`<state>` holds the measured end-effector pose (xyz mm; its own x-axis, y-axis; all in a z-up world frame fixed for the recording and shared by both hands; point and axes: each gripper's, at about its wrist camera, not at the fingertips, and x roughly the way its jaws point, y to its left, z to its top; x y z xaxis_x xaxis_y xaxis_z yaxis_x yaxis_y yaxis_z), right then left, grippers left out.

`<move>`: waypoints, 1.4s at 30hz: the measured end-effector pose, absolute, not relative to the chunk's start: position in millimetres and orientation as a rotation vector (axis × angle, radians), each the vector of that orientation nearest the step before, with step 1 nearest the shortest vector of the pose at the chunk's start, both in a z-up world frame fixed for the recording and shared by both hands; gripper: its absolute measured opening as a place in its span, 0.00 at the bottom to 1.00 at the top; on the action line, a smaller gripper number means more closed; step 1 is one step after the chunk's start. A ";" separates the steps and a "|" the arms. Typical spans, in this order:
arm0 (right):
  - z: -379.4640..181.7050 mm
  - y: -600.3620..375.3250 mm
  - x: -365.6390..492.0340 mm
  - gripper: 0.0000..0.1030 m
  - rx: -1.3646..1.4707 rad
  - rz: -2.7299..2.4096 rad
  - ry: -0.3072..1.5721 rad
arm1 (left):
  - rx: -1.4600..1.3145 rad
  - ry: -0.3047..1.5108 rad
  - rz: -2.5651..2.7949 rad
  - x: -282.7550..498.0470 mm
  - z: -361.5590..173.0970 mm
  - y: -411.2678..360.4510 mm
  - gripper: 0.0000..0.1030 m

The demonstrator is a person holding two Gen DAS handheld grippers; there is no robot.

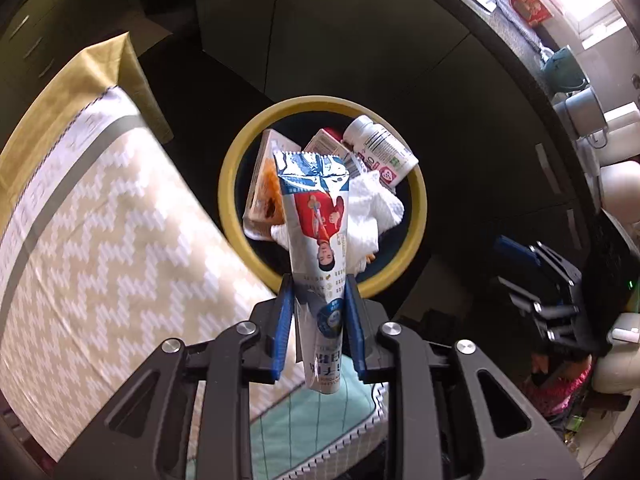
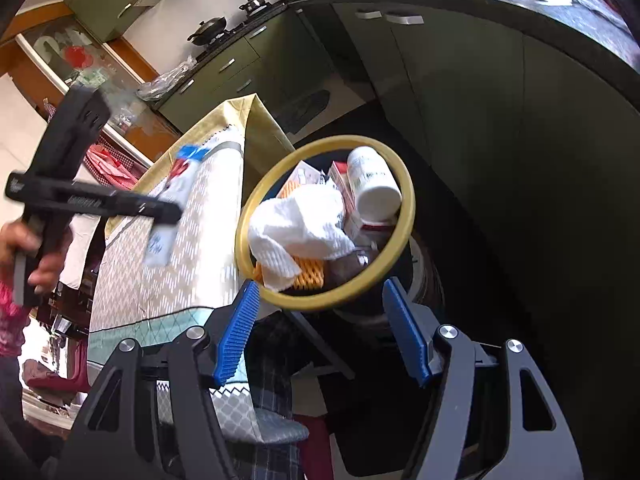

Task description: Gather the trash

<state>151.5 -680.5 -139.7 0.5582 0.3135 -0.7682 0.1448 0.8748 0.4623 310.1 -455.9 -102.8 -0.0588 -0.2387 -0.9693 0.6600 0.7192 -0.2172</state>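
My left gripper point(image 1: 319, 284) is shut on a flattened toothpaste tube point(image 1: 320, 240), white and blue with a red figure, held above the yellow-rimmed trash bin point(image 1: 232, 168). The bin holds a white pill bottle point(image 1: 380, 144), small cartons point(image 1: 262, 184) and a crumpled white paper towel point(image 1: 372, 208). In the right wrist view my right gripper point(image 2: 320, 300) is open and empty, its blue pads either side of the bin's near rim point(image 2: 320, 304). The bottle point(image 2: 370, 184) and towel point(image 2: 300, 224) show inside. The left gripper point(image 2: 88, 196) with the tube point(image 2: 164, 236) appears blurred at left.
A table with a beige zigzag cloth point(image 1: 100, 240) stands beside the bin, left of it. Dark green kitchen cabinets point(image 2: 460, 120) and a countertop with containers point(image 1: 580, 112) run behind. A chair with a checked cushion point(image 2: 272, 420) is below the right gripper.
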 end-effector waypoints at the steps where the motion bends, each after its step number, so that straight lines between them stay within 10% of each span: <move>1: -144.1 -680.2 142.4 0.62 0.524 0.099 0.990 | 0.406 1.446 -0.755 317.8 -111.0 -469.3 0.23; 7: -165.0 -684.8 109.6 0.64 0.571 0.069 1.007 | 0.589 1.441 -0.713 343.3 -154.2 -518.7 0.27; 11: -173.0 -681.1 103.5 0.65 0.602 0.065 0.991 | 0.657 1.392 -0.683 349.3 -162.6 -529.2 0.51; 17: -170.2 -658.9 102.3 0.65 0.590 0.088 0.964 | 0.614 1.292 -0.739 331.9 -130.0 -505.1 0.51; 28: -136.6 -587.6 91.3 0.70 0.488 0.160 0.897 | 0.451 1.007 -0.813 222.8 -38.5 -355.2 0.57; 42: -74.1 -476.8 65.1 0.85 0.277 0.187 0.727 | 0.081 0.619 -0.423 82.4 -1.8 -95.3 0.93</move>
<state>65.1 -476.8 -74.1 0.7328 0.2628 -0.6276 -0.0722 0.9472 0.3123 82.4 -95.3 -1.8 0.7319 -0.3602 -0.5784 0.4082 0.9115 -0.0511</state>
